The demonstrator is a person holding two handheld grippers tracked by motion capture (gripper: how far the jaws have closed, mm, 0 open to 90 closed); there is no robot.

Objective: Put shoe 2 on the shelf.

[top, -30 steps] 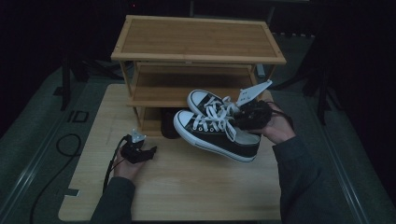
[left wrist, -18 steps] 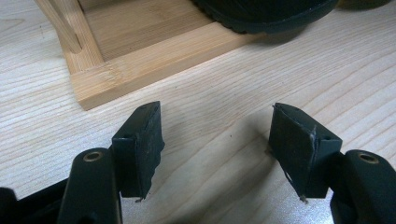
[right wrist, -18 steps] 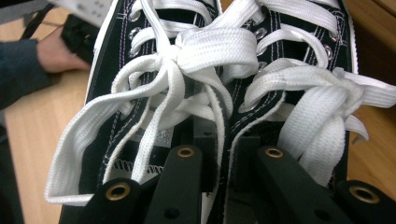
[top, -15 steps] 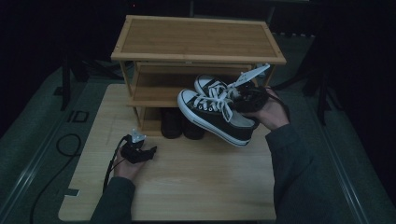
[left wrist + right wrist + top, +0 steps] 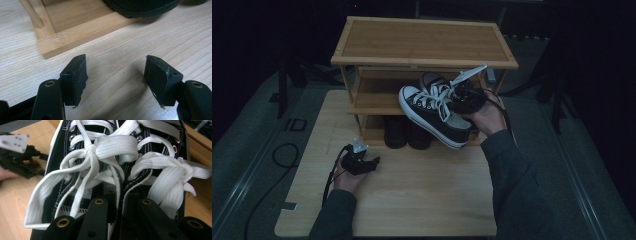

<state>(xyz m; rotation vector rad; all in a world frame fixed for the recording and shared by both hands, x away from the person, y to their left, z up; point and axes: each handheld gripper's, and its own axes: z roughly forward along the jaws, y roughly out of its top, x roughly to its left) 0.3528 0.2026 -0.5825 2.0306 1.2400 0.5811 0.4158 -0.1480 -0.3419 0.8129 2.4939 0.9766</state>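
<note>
The right gripper (image 5: 462,97) is clamped on a pair of black sneakers (image 5: 434,112) with white laces, held in the air in front of the middle shelf of a wooden shoe rack (image 5: 422,42). Its own view shows what the high view cannot: one jaw reaches into each shoe, pinching the two inner side walls (image 5: 120,195) together between them, under the tied bows. In the high view the toes point left and away, toward the rack.

The left gripper (image 5: 371,164) rests low on the wooden table (image 5: 427,200), near the rack's front left leg, its jaws spread wide and holding nothing. The left gripper view shows bare tabletop between the pads (image 5: 75,77), the rack's bottom rail (image 5: 82,35) just ahead and a dark sole (image 5: 142,7) overhanging it. From above, that is a pair of dark shoes (image 5: 404,131) on the bottom shelf.
</note>
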